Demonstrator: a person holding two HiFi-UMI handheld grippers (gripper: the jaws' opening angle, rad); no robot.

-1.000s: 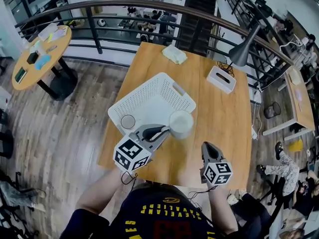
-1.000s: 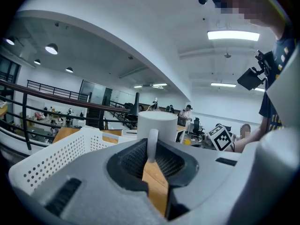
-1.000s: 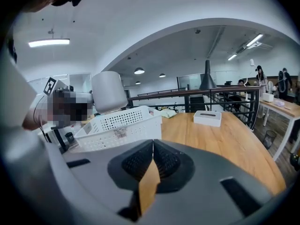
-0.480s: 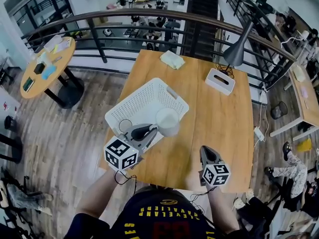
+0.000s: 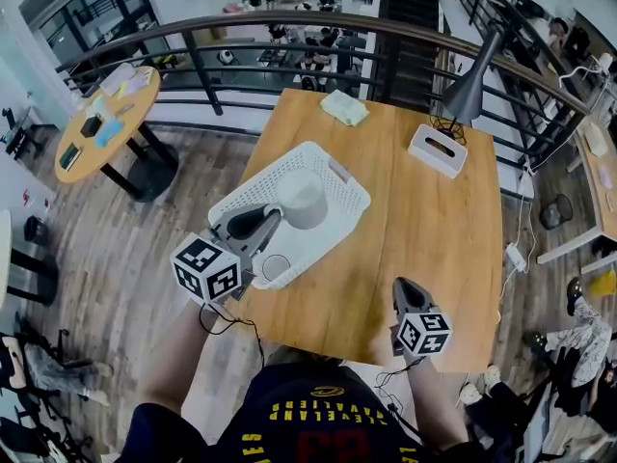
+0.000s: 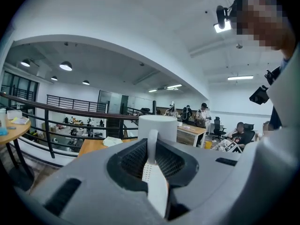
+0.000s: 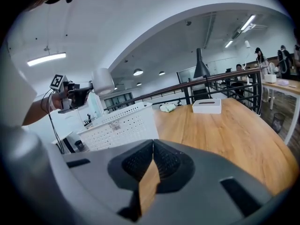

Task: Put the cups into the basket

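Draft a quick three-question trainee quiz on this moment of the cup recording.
1. True or false: the right gripper holds a cup.
2. What grips the white cup by its handle? A. the left gripper B. the right gripper C. nothing
3. Fill in: the white cup hangs above the perforated ___.
Key: 1 false, its jaws are shut on nothing; 2 A; 3 basket.
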